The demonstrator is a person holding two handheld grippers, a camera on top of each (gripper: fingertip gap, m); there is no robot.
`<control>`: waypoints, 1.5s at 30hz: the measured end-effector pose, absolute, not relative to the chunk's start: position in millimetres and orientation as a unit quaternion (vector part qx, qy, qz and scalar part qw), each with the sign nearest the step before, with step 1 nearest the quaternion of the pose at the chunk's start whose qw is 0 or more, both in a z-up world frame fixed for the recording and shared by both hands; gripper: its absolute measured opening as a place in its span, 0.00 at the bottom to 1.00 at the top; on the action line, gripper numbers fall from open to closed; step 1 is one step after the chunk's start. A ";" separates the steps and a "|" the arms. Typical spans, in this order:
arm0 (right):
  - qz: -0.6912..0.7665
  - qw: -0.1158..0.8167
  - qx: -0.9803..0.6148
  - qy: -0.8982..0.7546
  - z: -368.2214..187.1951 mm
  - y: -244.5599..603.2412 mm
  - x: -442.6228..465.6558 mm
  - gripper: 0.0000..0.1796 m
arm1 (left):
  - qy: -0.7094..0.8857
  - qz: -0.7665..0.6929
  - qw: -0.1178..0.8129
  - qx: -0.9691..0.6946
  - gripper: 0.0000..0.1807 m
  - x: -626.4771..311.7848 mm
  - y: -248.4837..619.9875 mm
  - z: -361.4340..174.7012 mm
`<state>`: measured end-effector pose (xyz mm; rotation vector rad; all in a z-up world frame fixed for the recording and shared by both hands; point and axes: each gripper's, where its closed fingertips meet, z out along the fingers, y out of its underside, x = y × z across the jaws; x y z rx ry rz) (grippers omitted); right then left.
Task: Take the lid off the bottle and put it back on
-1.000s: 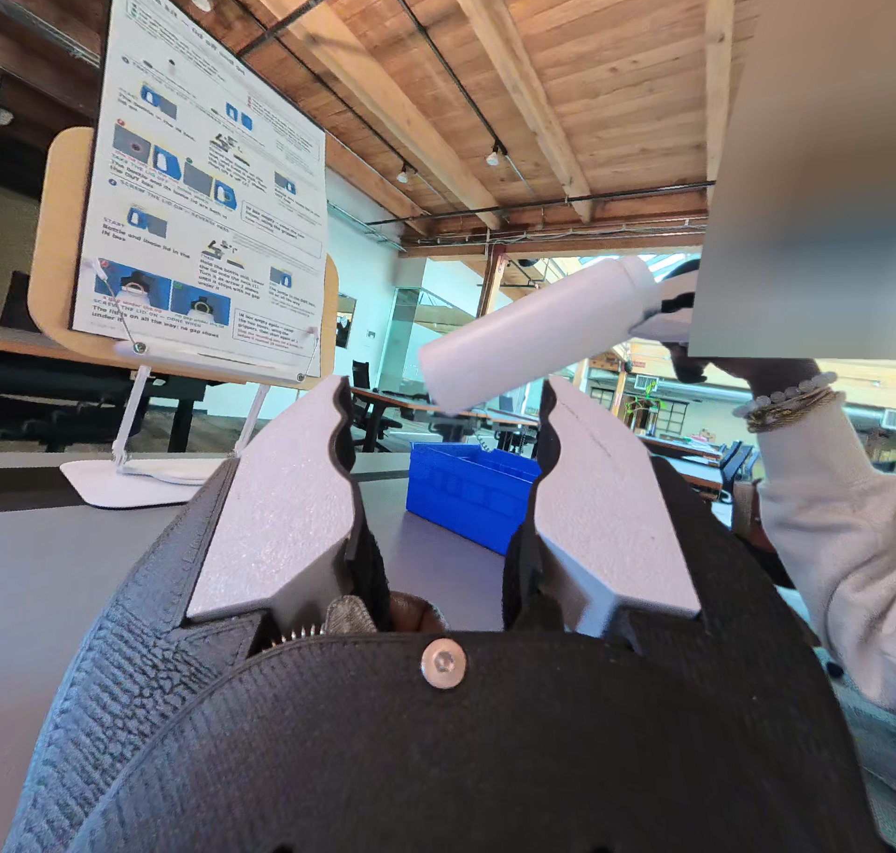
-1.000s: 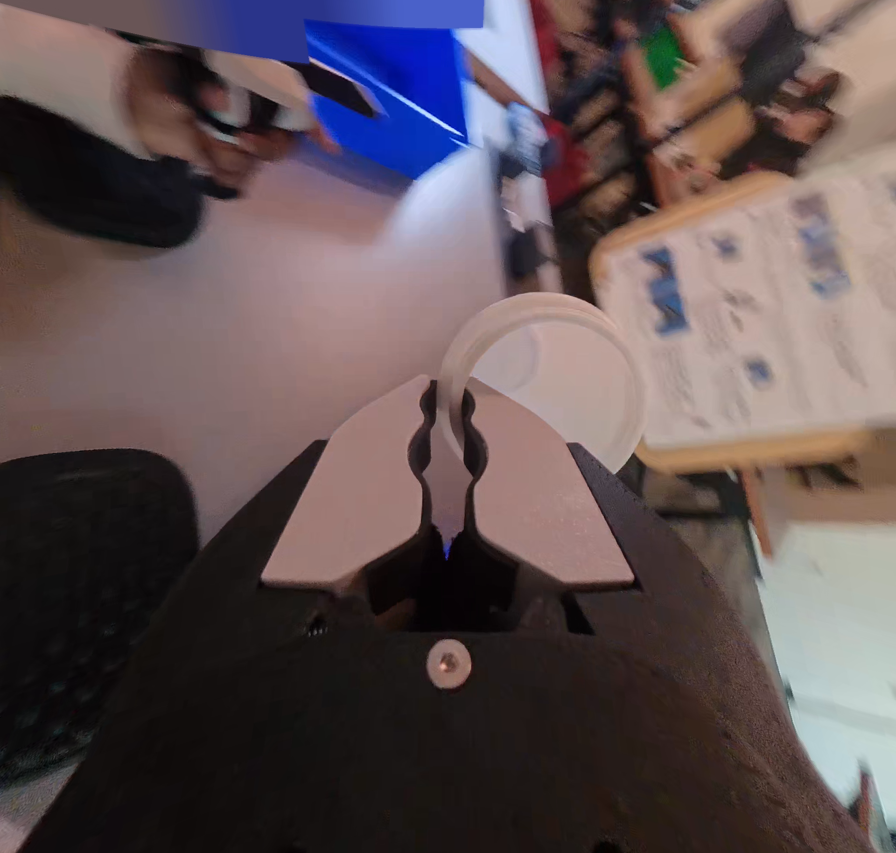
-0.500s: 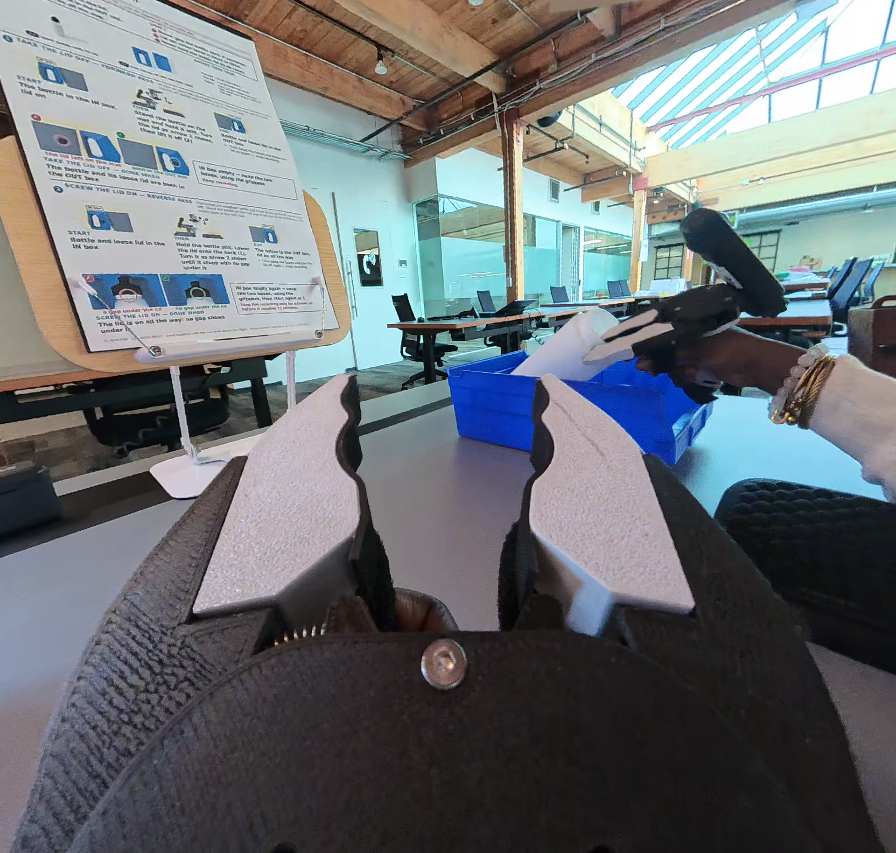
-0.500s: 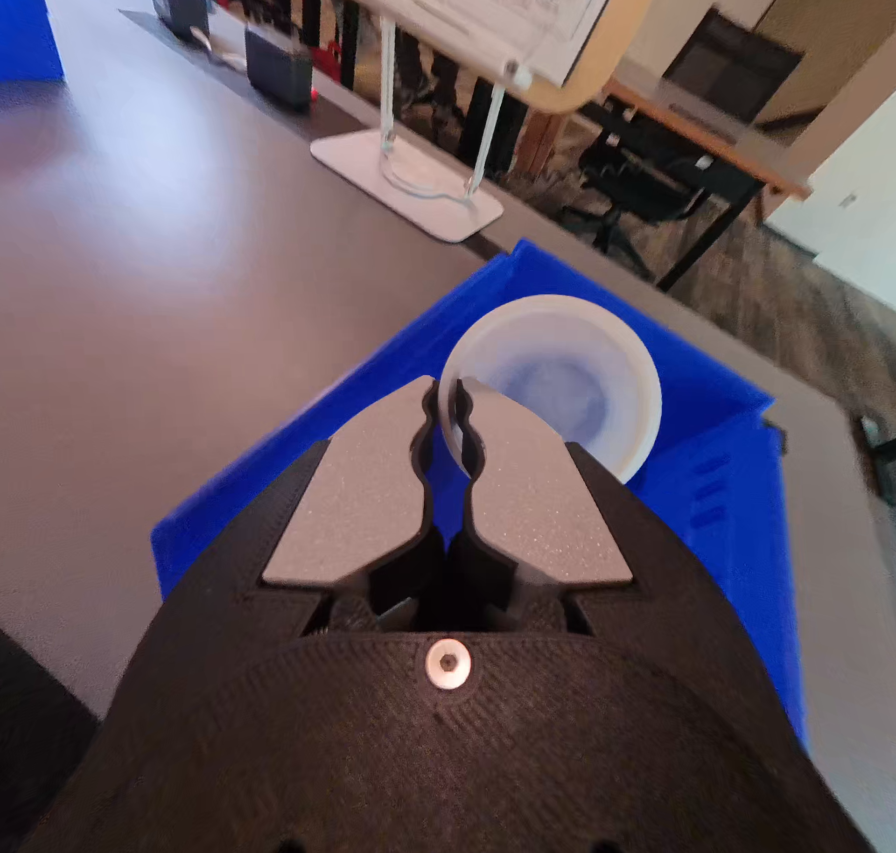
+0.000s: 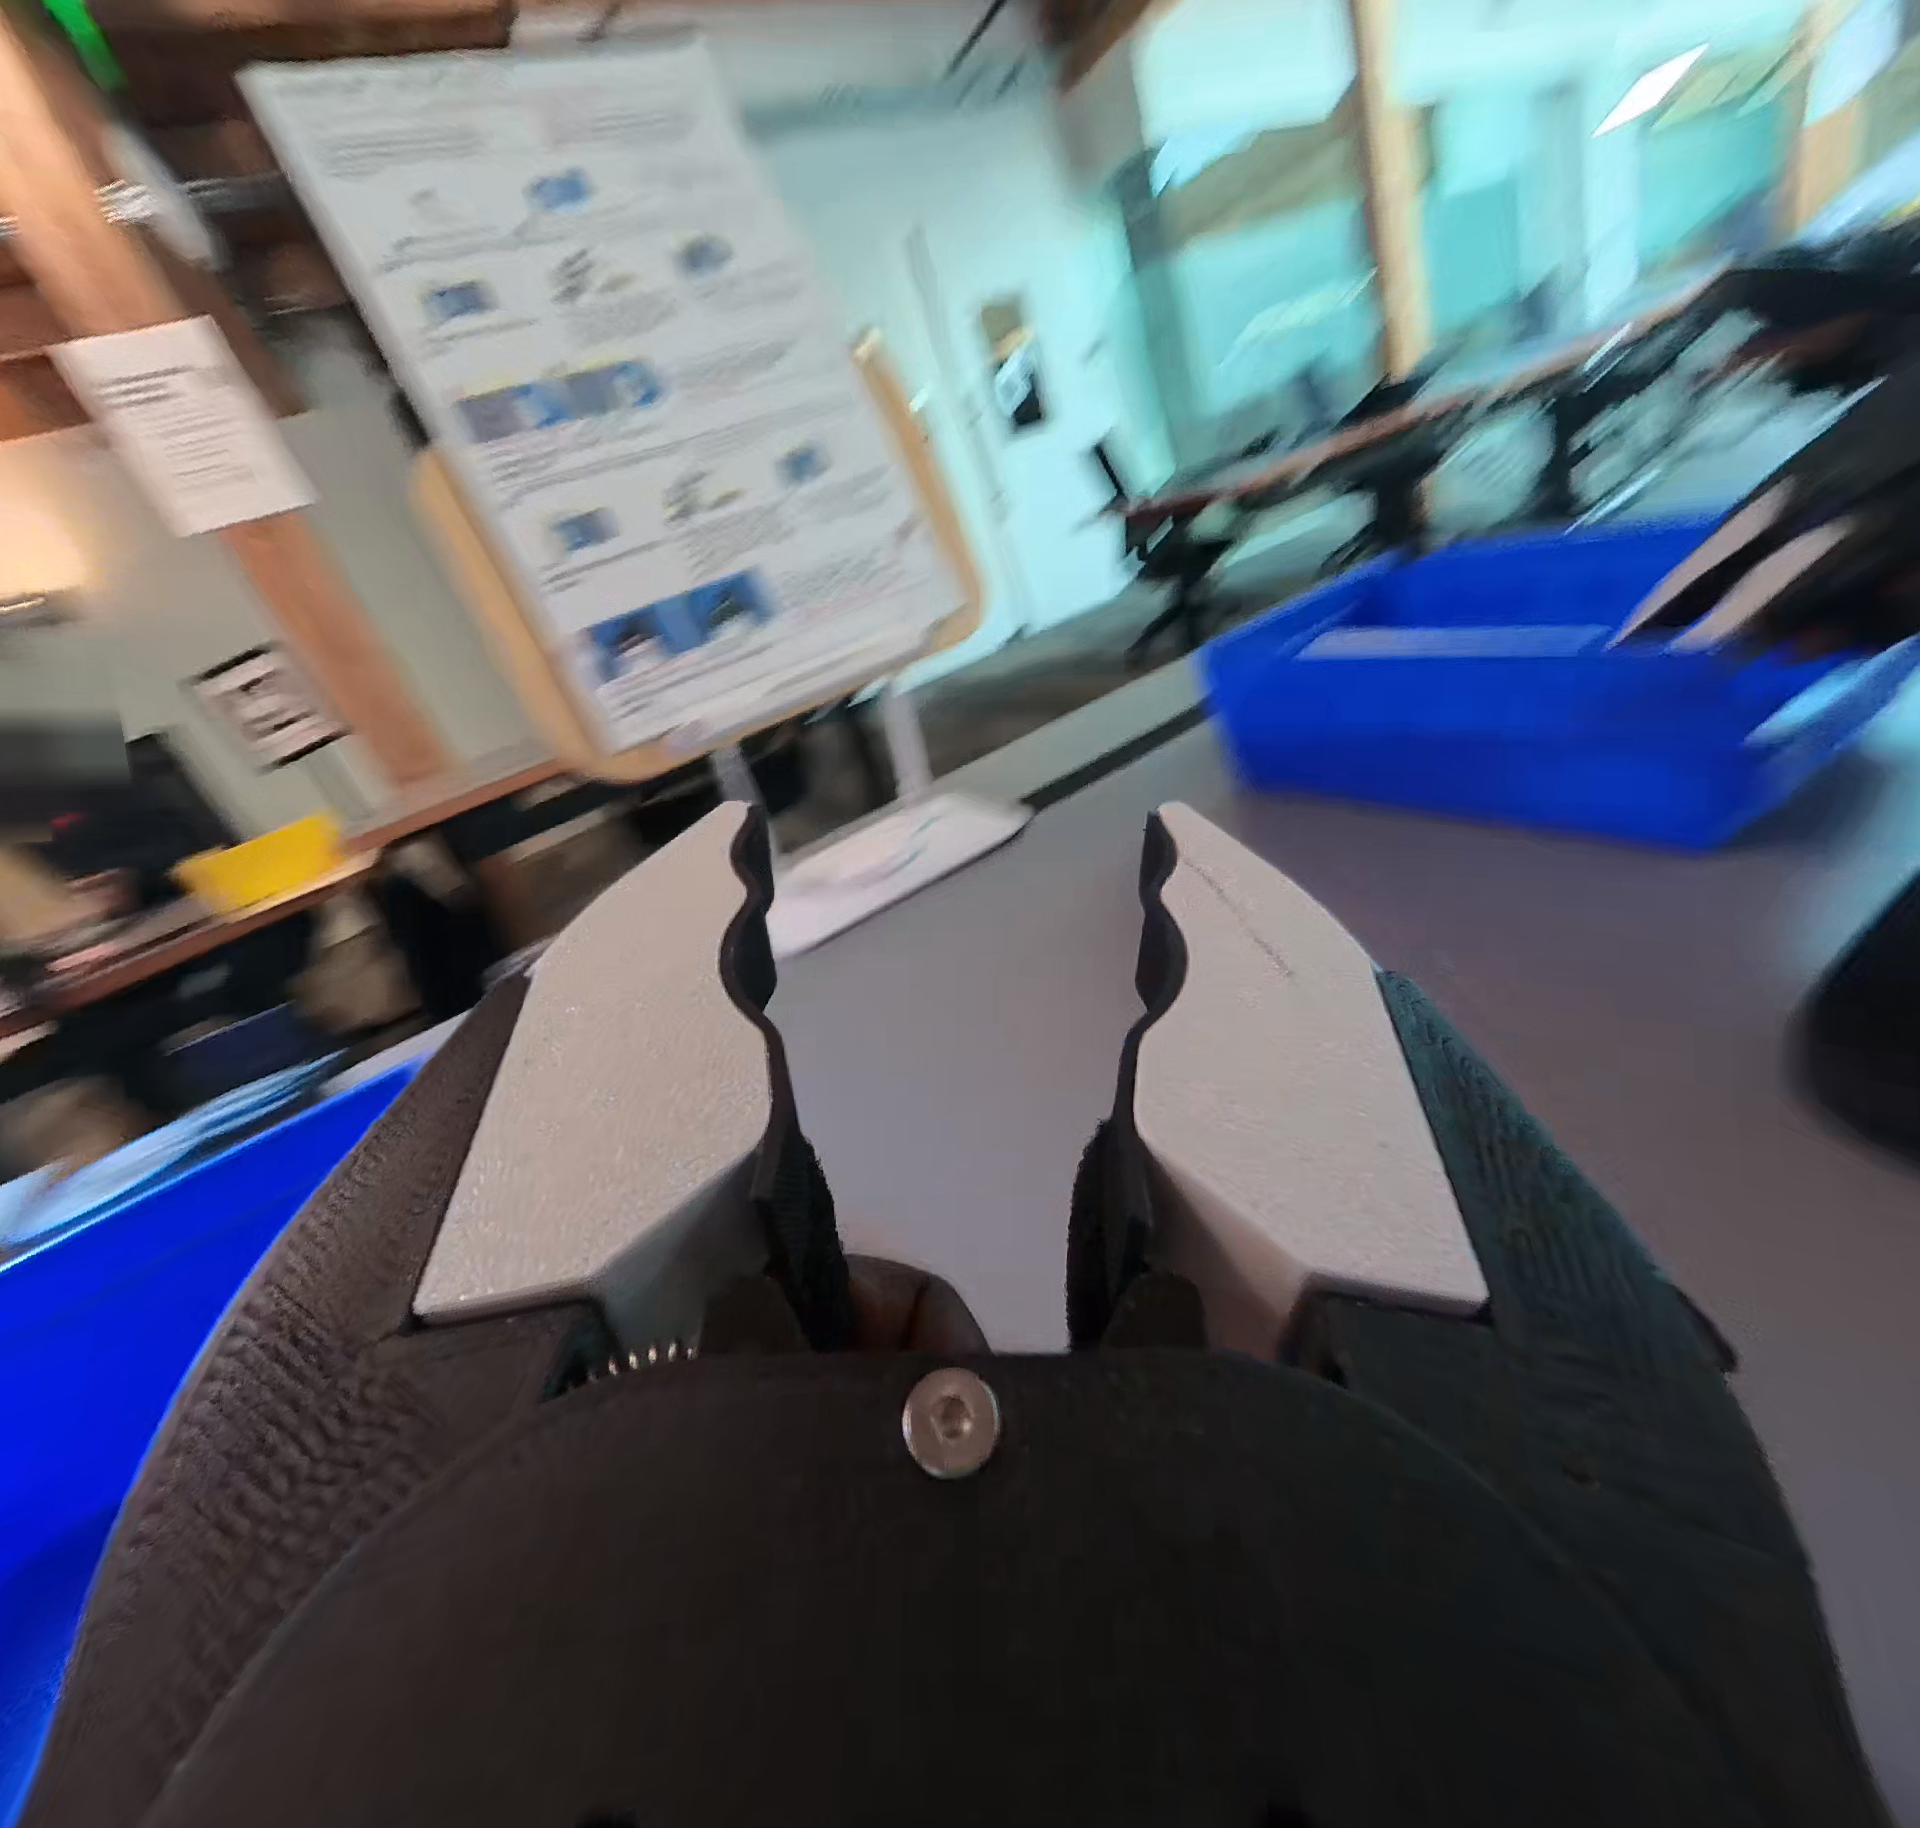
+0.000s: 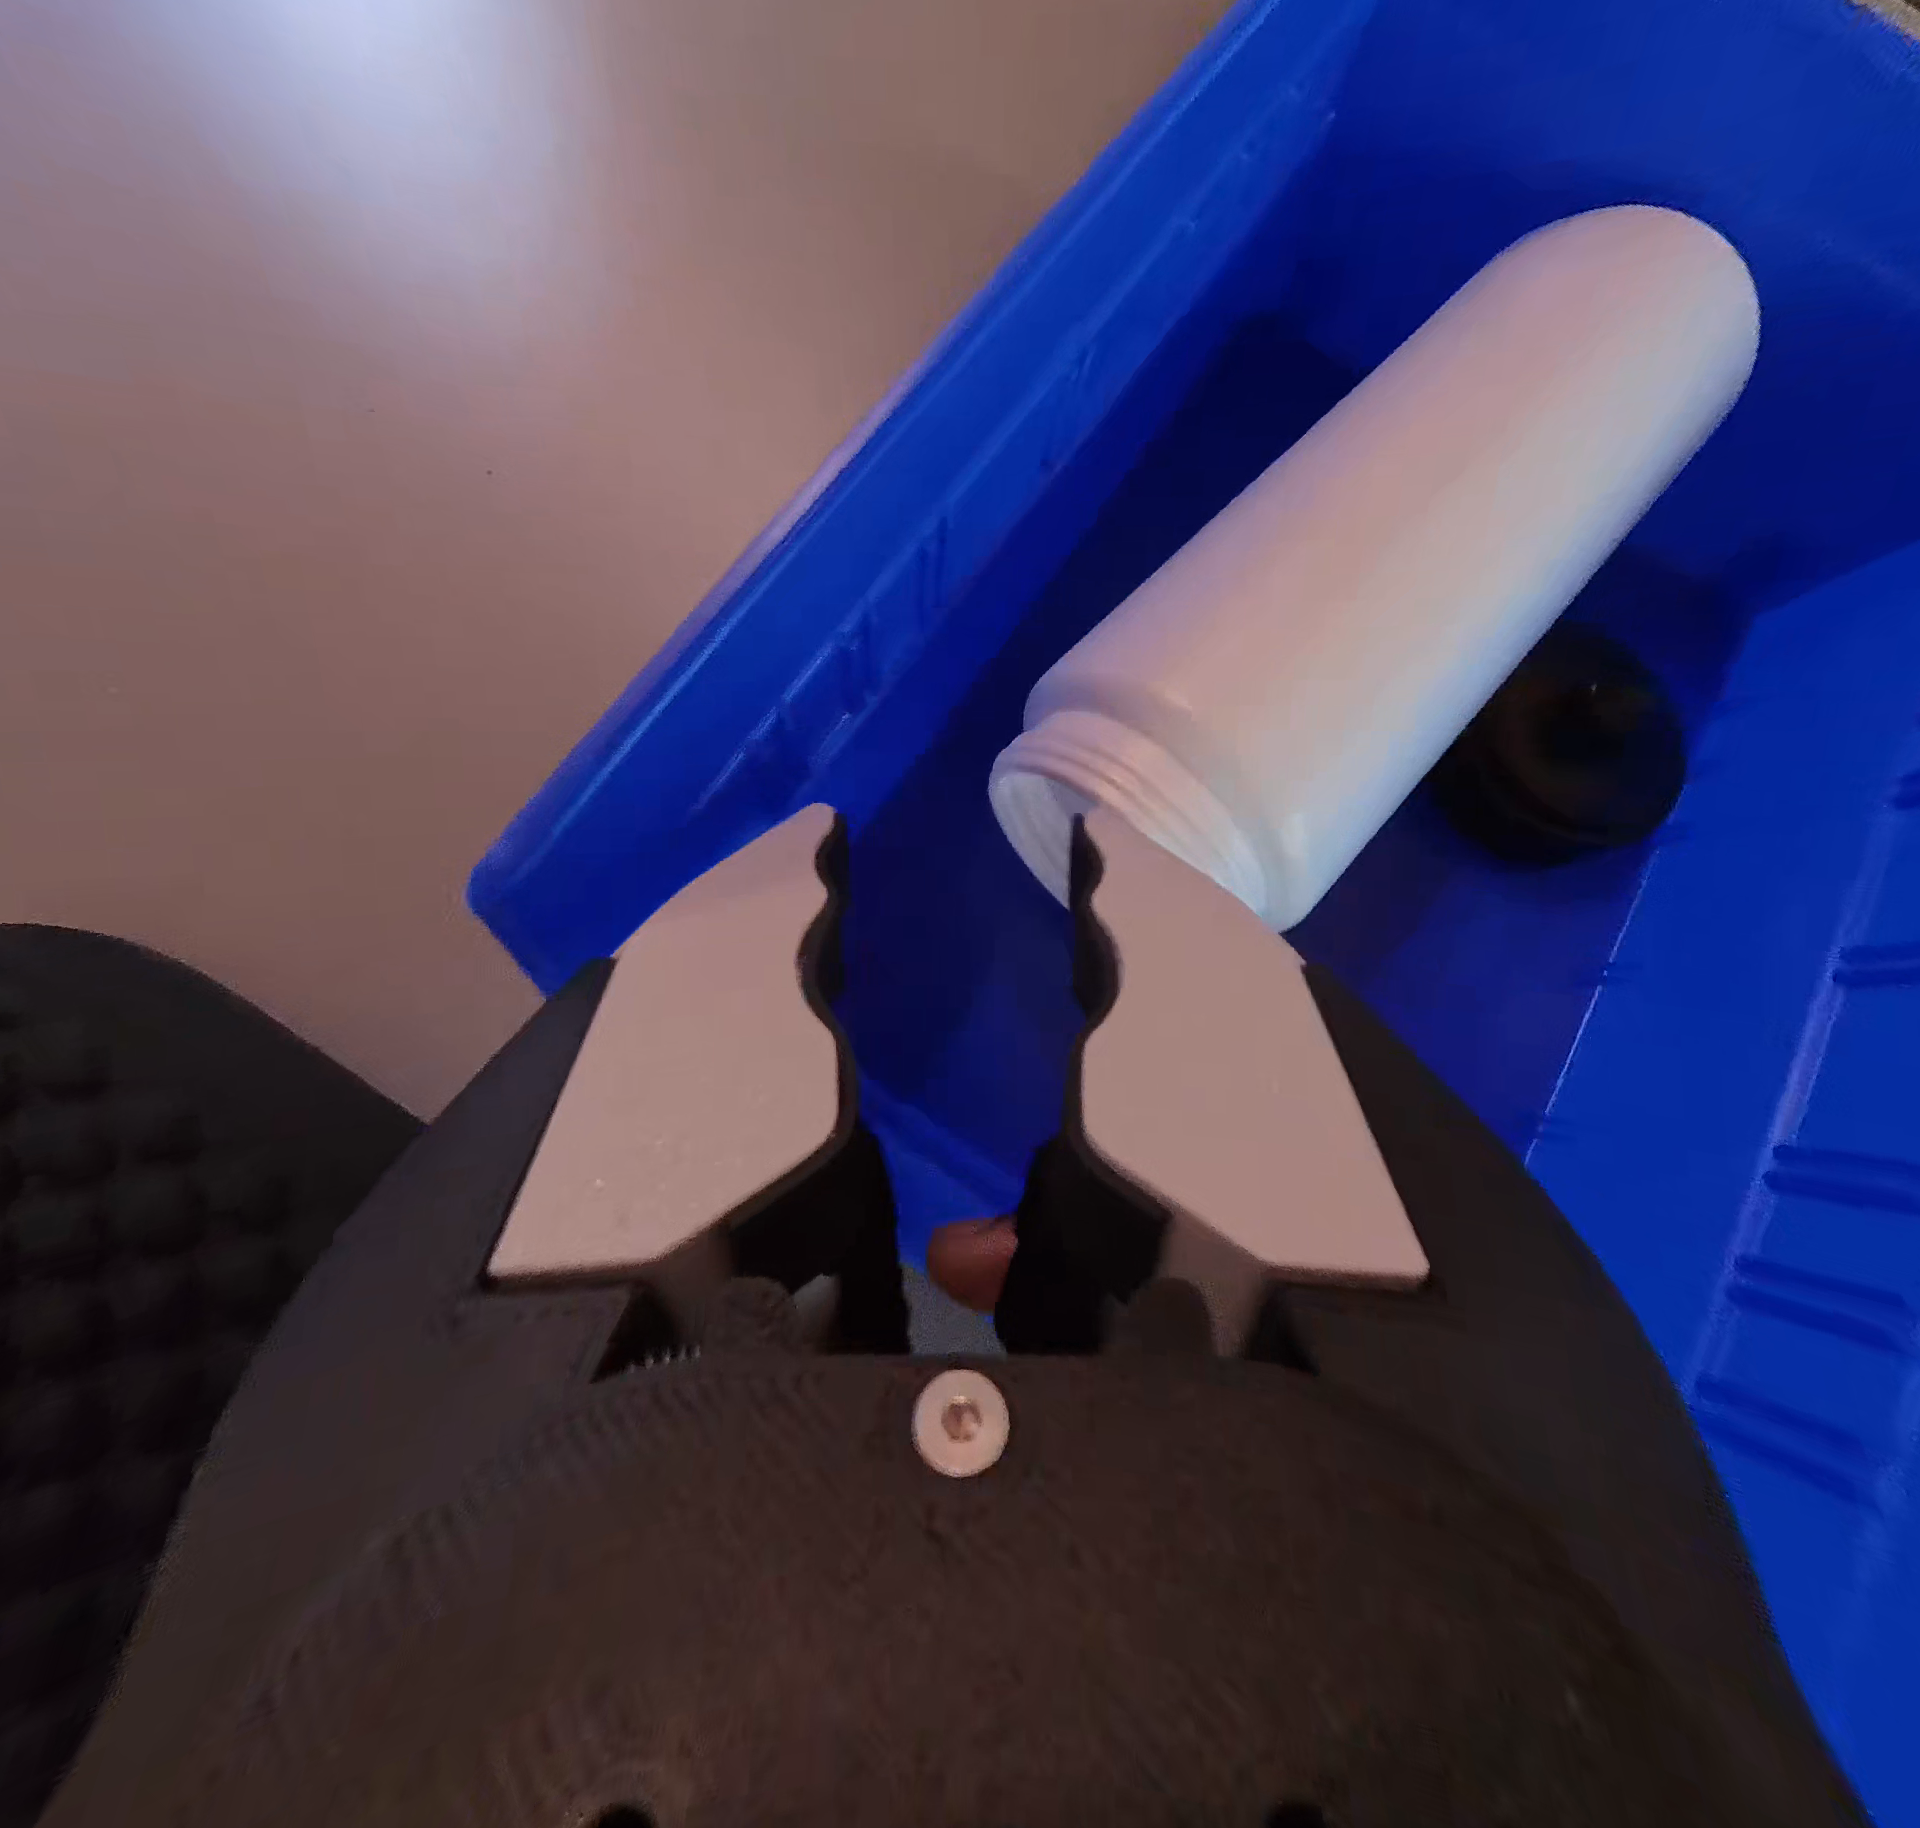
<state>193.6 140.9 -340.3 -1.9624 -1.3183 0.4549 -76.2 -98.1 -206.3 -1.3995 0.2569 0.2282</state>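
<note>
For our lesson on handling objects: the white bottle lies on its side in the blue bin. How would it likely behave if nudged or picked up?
The white bottle is a smooth cylinder lying on its side, so it would probably roll when nudged, until the blue bin wall stops it. Its threaded neck is open with no lid, and it looks like plastic: likely light and fairly stiff. The smooth surface may slip between the jaws.

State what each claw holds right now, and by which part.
Nothing. The left claw and the right claw are open and empty; the white bottle lies uncapped in the blue bin.

Left gripper [image 5: 954, 822] fingers spread, empty, above grey table [image 5: 1455, 947]; view blurred.
</note>
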 end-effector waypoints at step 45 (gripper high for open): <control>0.019 0.505 -0.714 -0.483 -337.7 99.8 132.9 0.08 | 0.060 0.176 0.519 -0.834 0.09 -128.7 -47.6 -332.9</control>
